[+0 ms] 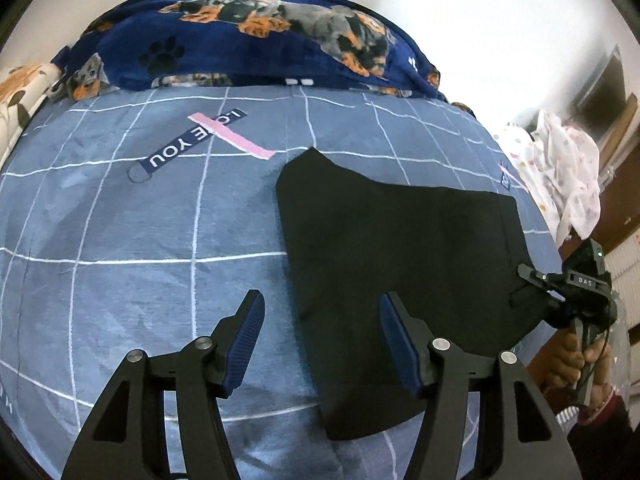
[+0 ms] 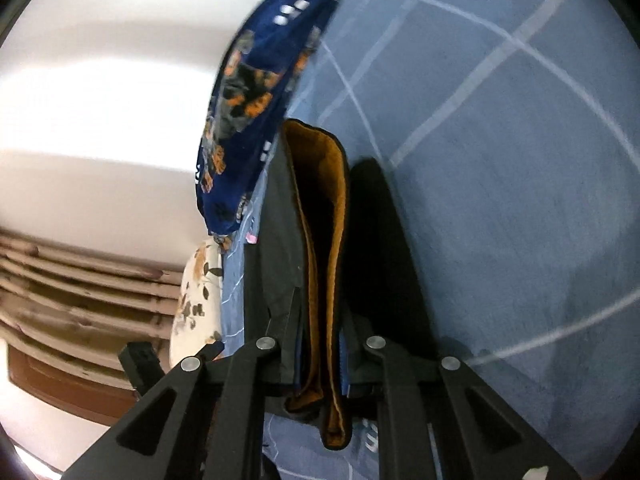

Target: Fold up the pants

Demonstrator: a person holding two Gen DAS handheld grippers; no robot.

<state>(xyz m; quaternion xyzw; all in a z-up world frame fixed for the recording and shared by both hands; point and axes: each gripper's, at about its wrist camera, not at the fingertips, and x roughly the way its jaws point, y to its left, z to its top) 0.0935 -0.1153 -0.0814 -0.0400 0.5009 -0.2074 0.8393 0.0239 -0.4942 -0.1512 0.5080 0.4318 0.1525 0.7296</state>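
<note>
Black pants (image 1: 400, 248) lie folded flat on the blue checked bedsheet (image 1: 140, 240), right of centre in the left wrist view. My left gripper (image 1: 322, 344) is open and empty, hovering over the pants' near left edge. My right gripper (image 1: 536, 280) shows at the pants' right edge. In the right wrist view it (image 2: 320, 356) is shut on the pants' edge (image 2: 324, 240), whose orange-brown lining shows between the blue pads, lifted off the sheet (image 2: 500, 200).
A dark blue dog-print blanket (image 1: 256, 40) is heaped along the bed's far side. A floral pillow (image 1: 20, 96) lies at far left. A white patterned cloth (image 1: 560, 168) hangs at the right. A "LOVE YOU" print (image 1: 192, 140) marks the sheet.
</note>
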